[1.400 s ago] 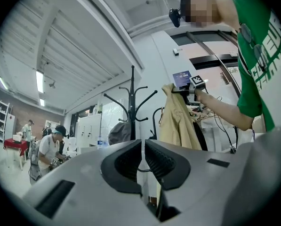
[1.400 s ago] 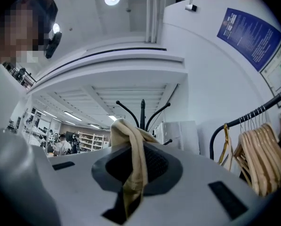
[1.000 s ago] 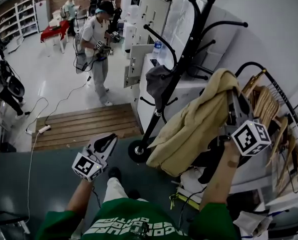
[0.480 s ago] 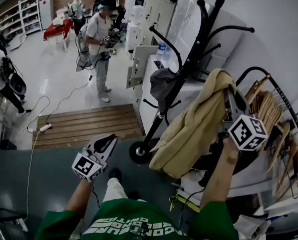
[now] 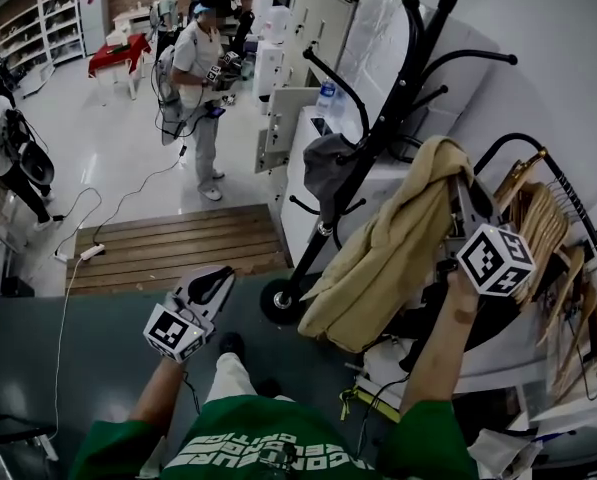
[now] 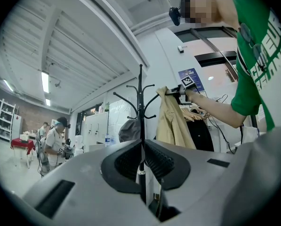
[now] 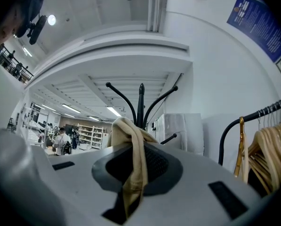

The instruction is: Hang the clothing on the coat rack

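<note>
Where the black coat rack (image 5: 393, 88) rises before a white cabinet (image 5: 300, 183), a rail of wooden hangers (image 5: 538, 223) stands to its right. Between them the beige jacket (image 5: 378, 258) hangs lengthwise downward, its top fold pinched in the right gripper (image 5: 458, 190), just beside the pole. A grey hat (image 5: 328, 163) occupies a lower hook. The left gripper (image 5: 216, 280), pressed together on nothing, is held low, well apart.

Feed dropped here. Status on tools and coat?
Right tool shut on coat, raised beside rack. Left tool shut, empty, low. Gray cloth hangs on rack; upper hooks free.
</note>
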`<state>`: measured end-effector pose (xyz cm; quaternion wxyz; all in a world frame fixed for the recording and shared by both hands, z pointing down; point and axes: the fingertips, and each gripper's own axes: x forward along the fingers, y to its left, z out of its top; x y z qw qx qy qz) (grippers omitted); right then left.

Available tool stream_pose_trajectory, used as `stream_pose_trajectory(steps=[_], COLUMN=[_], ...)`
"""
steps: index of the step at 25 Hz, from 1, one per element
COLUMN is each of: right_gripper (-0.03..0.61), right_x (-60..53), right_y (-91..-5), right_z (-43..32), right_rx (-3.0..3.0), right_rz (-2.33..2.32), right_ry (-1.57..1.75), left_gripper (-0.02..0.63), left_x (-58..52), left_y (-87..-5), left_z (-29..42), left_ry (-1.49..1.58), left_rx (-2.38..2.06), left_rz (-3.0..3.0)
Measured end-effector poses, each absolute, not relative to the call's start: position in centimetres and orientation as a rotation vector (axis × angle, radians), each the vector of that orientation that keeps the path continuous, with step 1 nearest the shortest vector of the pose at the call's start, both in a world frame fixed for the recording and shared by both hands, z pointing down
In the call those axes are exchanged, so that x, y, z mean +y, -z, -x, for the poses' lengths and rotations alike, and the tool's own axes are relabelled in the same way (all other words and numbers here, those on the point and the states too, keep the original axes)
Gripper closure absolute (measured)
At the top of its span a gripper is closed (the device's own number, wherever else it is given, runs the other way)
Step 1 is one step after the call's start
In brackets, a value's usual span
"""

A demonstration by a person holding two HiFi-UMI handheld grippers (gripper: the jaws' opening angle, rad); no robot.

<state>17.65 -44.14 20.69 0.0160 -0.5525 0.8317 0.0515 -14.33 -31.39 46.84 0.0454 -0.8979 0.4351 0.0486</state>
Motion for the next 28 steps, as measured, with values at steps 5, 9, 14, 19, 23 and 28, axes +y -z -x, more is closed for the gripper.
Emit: stream_pose_trajectory(steps=[5,9,14,19,23,28], right_gripper=[0.541,0.541,0.541,0.54,0.54,0.527], right_x=[-44.5,-44.2,-43.9,-43.8,-43.3,-42.9], right_y=[-22.4,-22.9,-23.3,-23.3,-23.4,-23.3], right_z=[-17.5,-17.0,-16.8,-16.8,-16.7,-16.8], right_rx=[2.609,2.62,2.612,2.603,2.614,2.624], right_rz=[1.729,1.721,1.685,1.653,1.603,1.569], right_ry=[-0.137,-0.176,-0.169,-0.161,-0.176,-0.187], left_gripper=[0.588,0.588,0.588,0.588,0.588,0.588], left_x=[-31.2,-30.9,-30.8,-30.6,-30.3,-30.4], left_y=[-47.2,-47.5,-47.9,-47.9,-47.8,-47.3], left_z=[14.4,14.4,14.1,13.6,13.0,12.5], left_ry=[-0.144,-0.148,-0.138,-0.136,-0.109,-0.111], left_rx=[1.334,1.34,1.33,1.321,1.295,1.297], left_rz=[2.752,2.757,2.769,2.778,2.774,2.765])
